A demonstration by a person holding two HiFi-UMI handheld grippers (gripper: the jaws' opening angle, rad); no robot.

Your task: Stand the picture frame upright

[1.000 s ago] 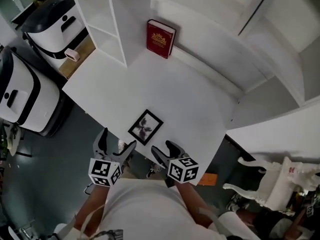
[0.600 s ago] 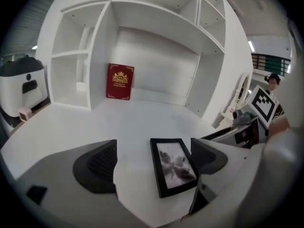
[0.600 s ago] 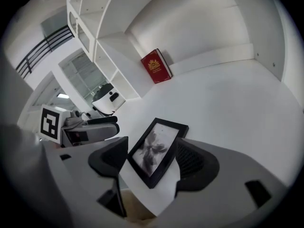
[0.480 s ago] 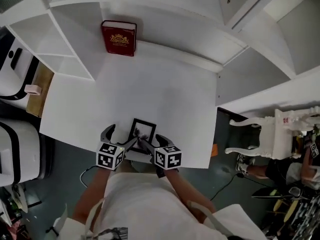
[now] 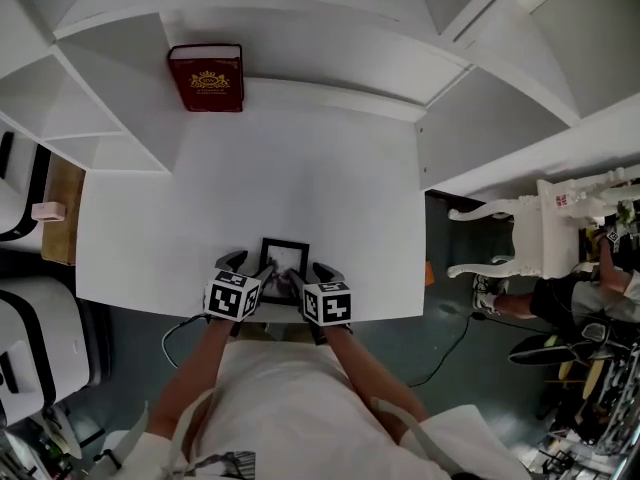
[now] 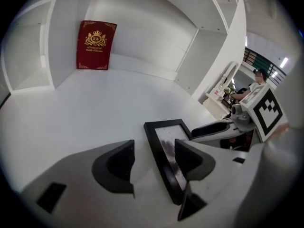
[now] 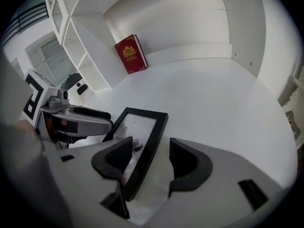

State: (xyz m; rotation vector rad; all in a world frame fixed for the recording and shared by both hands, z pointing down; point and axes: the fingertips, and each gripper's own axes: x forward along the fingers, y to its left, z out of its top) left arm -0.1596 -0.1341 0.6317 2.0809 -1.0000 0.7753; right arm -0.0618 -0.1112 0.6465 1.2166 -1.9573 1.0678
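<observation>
Near front edge of table [image 5: 250, 178], frame [image 5: 285, 259] lies flat. Left gripper [image 6: 154, 153] straddles its left rail, right gripper [image 7: 149, 151] its right rail. Both sets of jaws closing, pads not yet pressing, nothing gripped. Red book [image 5: 207, 78] upright at back.

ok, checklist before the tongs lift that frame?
1. Picture frame lies flat on the desk, near its front edge: ok.
2. Left tongs straddle the frame's left edge, jaws closing: ok.
3. Right tongs straddle its right edge, jaws closing: ok.
4. Pads pressing the frame on both sides: not ok, gaps still show.
5. Room behind the frame to stand it; red book stands far back by the wall: ok.
6. Prop on the frame's back: cannot tell, underside hidden.
</observation>
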